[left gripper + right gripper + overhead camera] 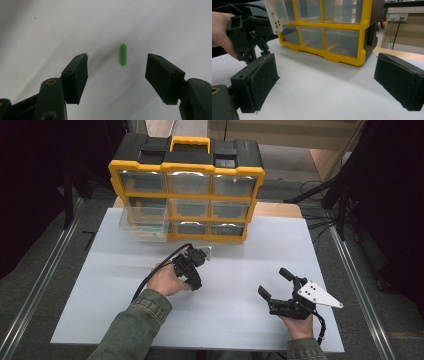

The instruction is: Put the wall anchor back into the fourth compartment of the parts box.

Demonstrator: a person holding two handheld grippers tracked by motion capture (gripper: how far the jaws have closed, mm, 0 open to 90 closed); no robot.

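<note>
Organizer with one drawer pulled out, behind left gripper.

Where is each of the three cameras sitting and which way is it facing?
High view: above the person's side, looking forward and down at the white table, the organizer, both forearms.
Left gripper view: rides the left gripper, facing down at a green peg between open jaws.
Right gripper view: rides the right gripper, looking level across the table.
High and right gripper views share the organizer and left gripper.
</note>
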